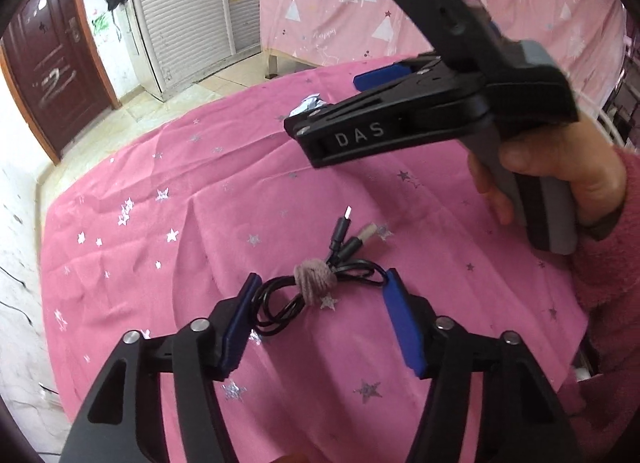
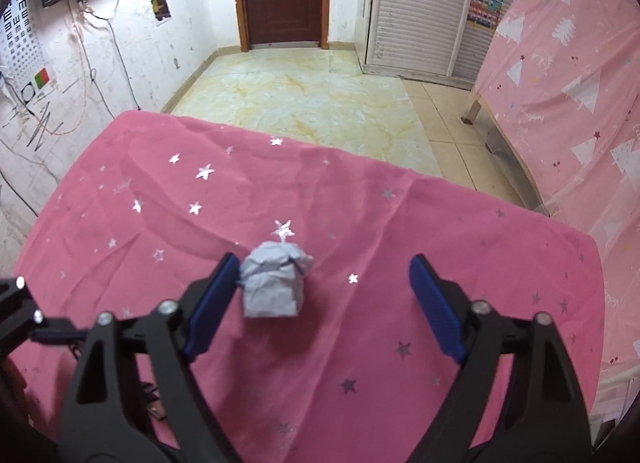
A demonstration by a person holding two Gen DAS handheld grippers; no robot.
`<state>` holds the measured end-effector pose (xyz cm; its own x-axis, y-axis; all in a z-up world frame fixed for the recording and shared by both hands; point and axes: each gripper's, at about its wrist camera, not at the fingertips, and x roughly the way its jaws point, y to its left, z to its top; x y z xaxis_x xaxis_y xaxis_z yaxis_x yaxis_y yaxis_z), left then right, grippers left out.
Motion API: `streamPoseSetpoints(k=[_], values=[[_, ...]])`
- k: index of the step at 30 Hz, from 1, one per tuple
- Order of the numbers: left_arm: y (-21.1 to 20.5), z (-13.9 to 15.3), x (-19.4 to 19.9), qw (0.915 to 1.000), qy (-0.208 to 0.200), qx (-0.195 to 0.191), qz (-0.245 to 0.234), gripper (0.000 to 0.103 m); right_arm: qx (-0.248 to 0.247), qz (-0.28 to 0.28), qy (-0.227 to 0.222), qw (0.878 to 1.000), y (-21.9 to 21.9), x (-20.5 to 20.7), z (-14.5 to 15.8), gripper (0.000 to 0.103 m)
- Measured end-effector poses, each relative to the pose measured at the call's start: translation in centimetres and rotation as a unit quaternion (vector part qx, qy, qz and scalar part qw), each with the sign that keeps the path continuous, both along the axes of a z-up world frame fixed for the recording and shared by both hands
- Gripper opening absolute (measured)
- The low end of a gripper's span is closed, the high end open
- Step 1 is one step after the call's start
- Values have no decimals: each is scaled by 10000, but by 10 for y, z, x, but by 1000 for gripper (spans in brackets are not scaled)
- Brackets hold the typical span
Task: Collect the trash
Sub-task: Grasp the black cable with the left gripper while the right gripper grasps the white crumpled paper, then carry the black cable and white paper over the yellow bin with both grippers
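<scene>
Two tongs, both spread open: left tongs (image 1: pixel 320 303) straddle a bundled black cable (image 1: pixel 316 287) mid-counter; right tongs (image 2: pixel 320 287) flank the crumpled paper wad (image 2: pixel 274 285), nearer the counter's (image 2: pixel 120 191) far edge, wad touching the left pad

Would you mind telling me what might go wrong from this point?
1. The crumpled grey paper ball sits beside the right hand-held gripper's left finger, off-centre; closing may nudge it away.
2. The left hand-held gripper, open, straddles the coiled black USB cable, probably not trash.
</scene>
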<state>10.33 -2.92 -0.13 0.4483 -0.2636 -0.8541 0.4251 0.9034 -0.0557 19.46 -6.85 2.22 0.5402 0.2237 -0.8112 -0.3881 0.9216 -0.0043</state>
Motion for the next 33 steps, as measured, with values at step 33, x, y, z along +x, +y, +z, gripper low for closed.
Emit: streamPoseSetpoints(k=[33], values=[[-32, 55, -26, 9963, -733, -296, 338, 30, 327, -388, -558, 9972, -88, -46, 43, 33]])
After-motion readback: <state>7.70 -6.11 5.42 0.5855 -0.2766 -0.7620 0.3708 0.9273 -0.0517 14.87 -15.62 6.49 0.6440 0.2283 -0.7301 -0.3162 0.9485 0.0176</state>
